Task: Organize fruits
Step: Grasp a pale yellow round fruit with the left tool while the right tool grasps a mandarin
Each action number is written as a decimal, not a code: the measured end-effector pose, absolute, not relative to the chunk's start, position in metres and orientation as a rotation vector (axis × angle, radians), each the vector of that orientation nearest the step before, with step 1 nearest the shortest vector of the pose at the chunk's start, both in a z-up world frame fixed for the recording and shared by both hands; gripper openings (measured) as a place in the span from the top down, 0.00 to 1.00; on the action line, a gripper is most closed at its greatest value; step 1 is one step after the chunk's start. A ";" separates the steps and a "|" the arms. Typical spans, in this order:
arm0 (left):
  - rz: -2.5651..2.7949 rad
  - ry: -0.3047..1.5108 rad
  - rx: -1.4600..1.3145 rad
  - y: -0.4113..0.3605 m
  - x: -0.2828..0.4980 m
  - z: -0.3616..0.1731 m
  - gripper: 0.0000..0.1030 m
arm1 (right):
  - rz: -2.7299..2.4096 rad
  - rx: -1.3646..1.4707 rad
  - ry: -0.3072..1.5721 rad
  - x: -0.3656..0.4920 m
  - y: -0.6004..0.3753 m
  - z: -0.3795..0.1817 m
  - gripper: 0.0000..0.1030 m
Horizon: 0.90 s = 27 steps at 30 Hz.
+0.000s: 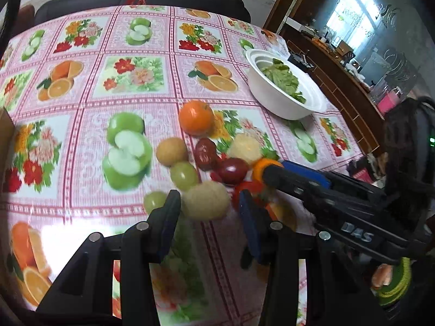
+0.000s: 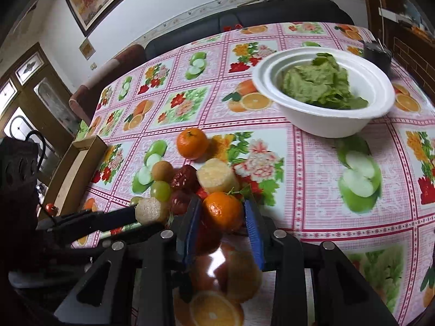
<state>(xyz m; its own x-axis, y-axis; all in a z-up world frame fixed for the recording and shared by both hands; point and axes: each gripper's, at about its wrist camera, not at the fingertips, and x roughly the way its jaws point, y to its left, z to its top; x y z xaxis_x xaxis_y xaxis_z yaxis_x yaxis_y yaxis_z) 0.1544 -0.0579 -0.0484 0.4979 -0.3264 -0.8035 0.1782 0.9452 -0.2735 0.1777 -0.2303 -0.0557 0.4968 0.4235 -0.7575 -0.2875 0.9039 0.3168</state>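
A heap of fruit lies on the fruit-print tablecloth (image 1: 89, 146). In it are a brown round fruit (image 1: 171, 150), green grapes (image 1: 185, 175), red dates (image 1: 205, 149) and a pale yellow chunk (image 2: 216, 175). A mandarin (image 2: 191, 142) sits just beyond the heap. My left gripper (image 1: 208, 198) is shut on a second pale yellow chunk (image 1: 205, 201) at the heap's near edge. My right gripper (image 2: 222, 212) is shut on another mandarin (image 2: 223, 212), its blue pads (image 2: 251, 217) pressing both sides. Each gripper shows in the other's view, close side by side.
A white bowl (image 2: 320, 127) with green leaves (image 2: 318, 84) stands beyond the heap to the right. A cardboard box (image 2: 78, 168) rests at the table's left edge, a small red tomato (image 2: 50, 207) near it. A dark sofa (image 2: 272, 13) runs behind the table.
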 end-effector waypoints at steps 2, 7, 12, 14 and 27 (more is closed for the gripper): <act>-0.315 1.002 -0.162 -0.056 0.158 -0.049 0.59 | 0.439 0.177 0.963 0.177 -0.237 -0.055 0.69; -0.374 0.999 -0.122 -0.053 0.154 -0.050 0.59 | 0.438 0.164 0.959 0.170 -0.244 -0.050 0.72; -0.438 1.003 -0.076 -0.054 0.156 -0.049 0.59 | 0.438 0.117 0.964 0.162 -0.247 -0.046 0.71; -0.424 0.999 -0.050 -0.055 0.160 -0.048 0.59 | 0.444 0.112 0.970 0.161 -0.247 -0.047 0.68; -0.459 1.001 -0.057 -0.051 0.157 -0.050 0.59 | 0.479 0.045 0.969 0.160 -0.238 -0.051 0.67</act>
<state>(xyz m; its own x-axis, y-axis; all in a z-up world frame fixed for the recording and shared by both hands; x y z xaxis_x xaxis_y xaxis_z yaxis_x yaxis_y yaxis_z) 0.1573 -0.0509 -0.0505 0.4529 -0.3971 -0.7983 0.3455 0.9035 -0.2535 0.1597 -0.2382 -0.0512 0.4703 0.4111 -0.7809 -0.3713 0.8949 0.2475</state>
